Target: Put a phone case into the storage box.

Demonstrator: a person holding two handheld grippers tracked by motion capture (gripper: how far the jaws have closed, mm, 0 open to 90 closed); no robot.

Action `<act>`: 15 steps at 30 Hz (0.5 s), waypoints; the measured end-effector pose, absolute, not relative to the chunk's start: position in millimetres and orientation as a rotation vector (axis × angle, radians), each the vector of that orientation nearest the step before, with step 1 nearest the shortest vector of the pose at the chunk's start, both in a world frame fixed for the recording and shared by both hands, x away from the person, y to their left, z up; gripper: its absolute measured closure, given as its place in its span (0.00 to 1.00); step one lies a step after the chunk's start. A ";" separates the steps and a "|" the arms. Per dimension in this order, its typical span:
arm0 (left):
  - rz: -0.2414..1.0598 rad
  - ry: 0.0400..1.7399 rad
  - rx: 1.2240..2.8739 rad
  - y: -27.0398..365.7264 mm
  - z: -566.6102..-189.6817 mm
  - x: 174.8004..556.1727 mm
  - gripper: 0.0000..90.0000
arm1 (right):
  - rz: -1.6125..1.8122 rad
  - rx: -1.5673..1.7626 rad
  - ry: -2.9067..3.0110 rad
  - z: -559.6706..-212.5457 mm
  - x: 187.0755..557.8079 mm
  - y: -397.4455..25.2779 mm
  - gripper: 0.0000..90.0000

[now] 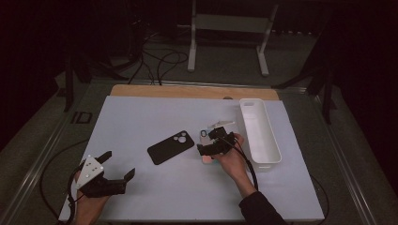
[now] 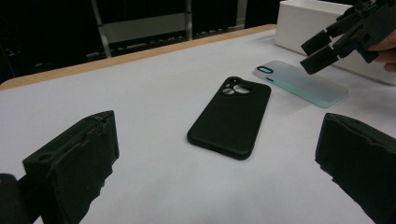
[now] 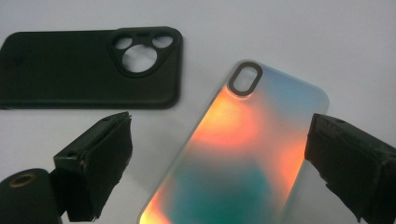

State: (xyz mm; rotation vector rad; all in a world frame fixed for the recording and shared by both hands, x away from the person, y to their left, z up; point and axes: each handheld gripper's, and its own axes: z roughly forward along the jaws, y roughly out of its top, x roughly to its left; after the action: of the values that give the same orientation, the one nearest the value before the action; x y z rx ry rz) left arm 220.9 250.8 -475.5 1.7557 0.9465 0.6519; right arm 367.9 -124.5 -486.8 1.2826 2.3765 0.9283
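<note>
Right gripper (image 3: 219, 163) hovers wide open, gripping nothing, over the iridescent phone case (image 3: 238, 158); black case (image 3: 88, 70) sits at its 10 o'clock.

Left gripper (image 1: 118, 165) low near the table's front edge, jaws wide apart, right gripper (image 1: 204, 140) angled downward (also gaping)

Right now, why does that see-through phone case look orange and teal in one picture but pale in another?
In the right gripper view the translucent case glows orange and teal, blurred by closeness; in the left gripper view it looks frosted pale green; the high view is dim, its surroundings nearly black, and there the right gripper covers most of the case.
</note>
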 end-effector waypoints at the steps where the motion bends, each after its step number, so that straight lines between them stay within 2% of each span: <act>1: 0.652 0.946 1.756 250.8 -475.5 220.9 0.00 | 0.928 1.283 2.377 -486.8 367.9 -124.5 0.08; 15: 0.651 0.947 1.756 250.2 -476.0 221.0 0.00 | 0.845 1.330 2.391 -504.3 375.7 -119.0 0.08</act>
State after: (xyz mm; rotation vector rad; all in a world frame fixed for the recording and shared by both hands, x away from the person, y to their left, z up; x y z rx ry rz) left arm 221.0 250.2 -476.0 1.7561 0.9475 0.6505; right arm 375.7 -119.0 -504.3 1.3296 2.3913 0.8448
